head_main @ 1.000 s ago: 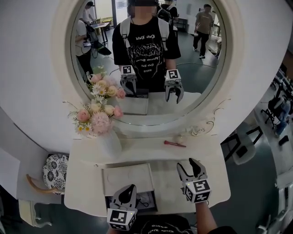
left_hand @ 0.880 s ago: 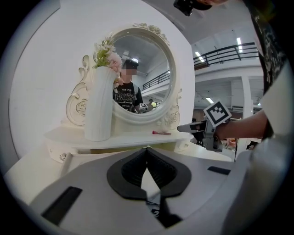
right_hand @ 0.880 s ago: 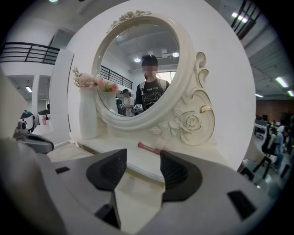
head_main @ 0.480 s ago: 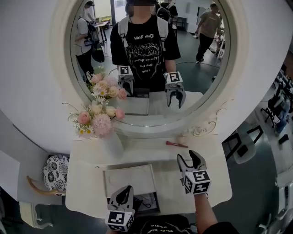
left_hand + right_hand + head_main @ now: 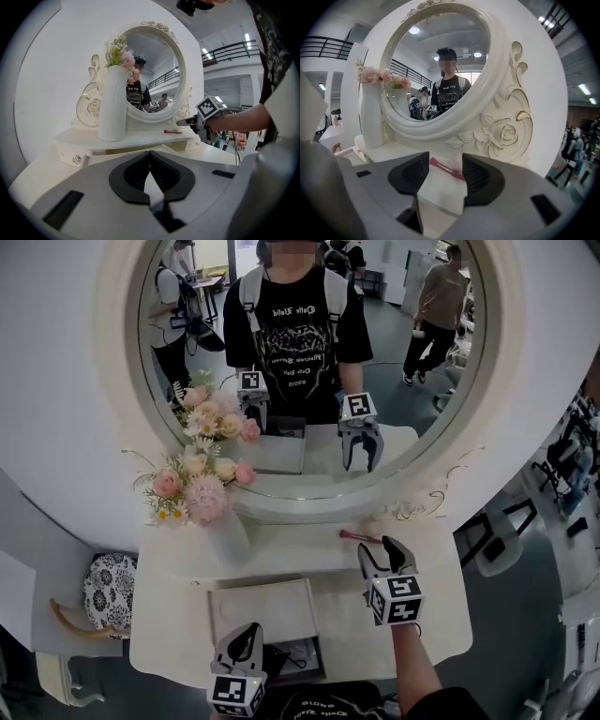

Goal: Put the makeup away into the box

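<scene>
Now the right gripper (image 5: 378, 551) has moved forward from the middle of the dressing table (image 5: 441, 620) to its raised back shelf. Its jaws stand apart and hold nothing. The pink makeup stick (image 5: 359, 536) lies just ahead of them, at the right end of that shelf, below the mirror (image 5: 394, 399). So I think the pick is about to begin. The left gripper (image 5: 246, 641) has drawn back slightly at the front edge, jaws pressed together and empty, beside the open box (image 5: 262, 607). The inside of the box is too dark to read, and I cannot tell if the stick is a brush or a pencil.
</scene>
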